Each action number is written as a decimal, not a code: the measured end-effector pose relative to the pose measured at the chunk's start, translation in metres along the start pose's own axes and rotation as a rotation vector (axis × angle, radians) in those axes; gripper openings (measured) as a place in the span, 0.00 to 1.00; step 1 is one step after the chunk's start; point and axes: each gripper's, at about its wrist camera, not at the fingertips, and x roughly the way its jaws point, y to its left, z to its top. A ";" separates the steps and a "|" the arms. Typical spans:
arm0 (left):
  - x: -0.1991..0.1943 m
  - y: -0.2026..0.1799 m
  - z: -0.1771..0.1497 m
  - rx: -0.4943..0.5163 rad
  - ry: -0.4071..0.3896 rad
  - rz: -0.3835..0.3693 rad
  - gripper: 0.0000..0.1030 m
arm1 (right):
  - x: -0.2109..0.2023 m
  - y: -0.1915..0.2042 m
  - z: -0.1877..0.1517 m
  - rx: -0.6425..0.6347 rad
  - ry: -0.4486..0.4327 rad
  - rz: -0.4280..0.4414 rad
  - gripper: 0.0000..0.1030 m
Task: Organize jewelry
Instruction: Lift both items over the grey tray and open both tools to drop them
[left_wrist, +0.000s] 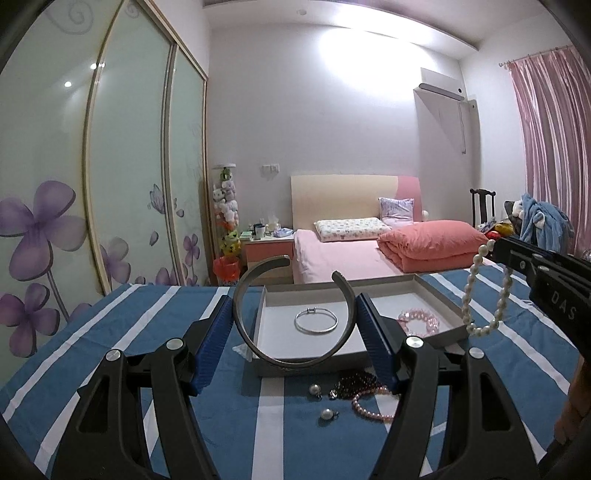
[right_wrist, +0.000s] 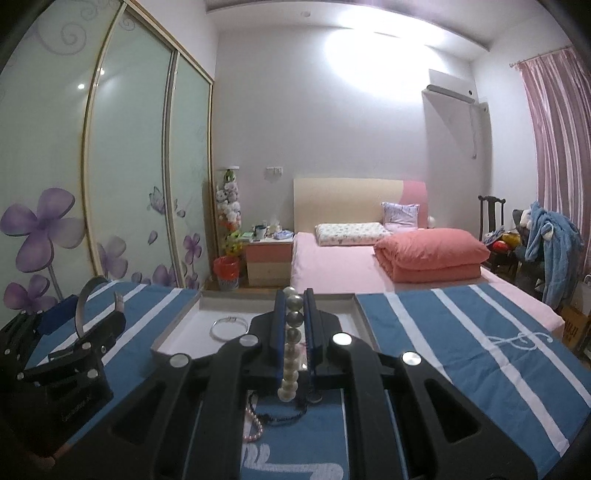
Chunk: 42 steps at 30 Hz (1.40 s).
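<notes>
We hold two pieces at once, so the sorting looks to us roughly half done. The open metal cuff (left_wrist: 295, 314) stands upright in the centre of the left wrist view, pinched across its width by the left gripper (left_wrist: 295, 341), whose blue pads (left_wrist: 214, 343) press on its two sides; it hangs in front of the near edge of the tray (left_wrist: 439, 295). The white pearl strand (left_wrist: 484, 291) dangles at the right edge of that view from the right gripper (right_wrist: 295, 332), and in the right wrist view we see its fingers pressed together on the pearls in mid-frame, with the loop drooping beside the tray's right wall. Already lying inside the tray are a thin silver bangle (left_wrist: 316, 320) at centre and a pink bead bracelet (left_wrist: 419, 320) towards the right. Still loose on the blue striped cloth (left_wrist: 147, 325), in the lower middle of the left view below the tray, are a dark bead strand (left_wrist: 354, 384), a pink pearl strand (left_wrist: 369, 406) and two single pearl pieces (left_wrist: 315, 388), apparently earrings or pendants. By our reckoning, two pieces are stowed, two are in hand and not yet set down, and about four wait on the cloth.
</notes>
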 end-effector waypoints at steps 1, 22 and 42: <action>0.000 -0.001 0.000 0.002 -0.006 0.003 0.65 | 0.000 -0.001 0.001 0.000 -0.006 -0.002 0.10; 0.033 -0.001 0.013 0.005 -0.035 0.029 0.66 | 0.026 -0.007 0.020 0.013 -0.051 -0.022 0.10; 0.124 -0.015 -0.002 -0.006 0.130 -0.023 0.66 | 0.154 -0.019 0.009 0.082 0.140 0.029 0.10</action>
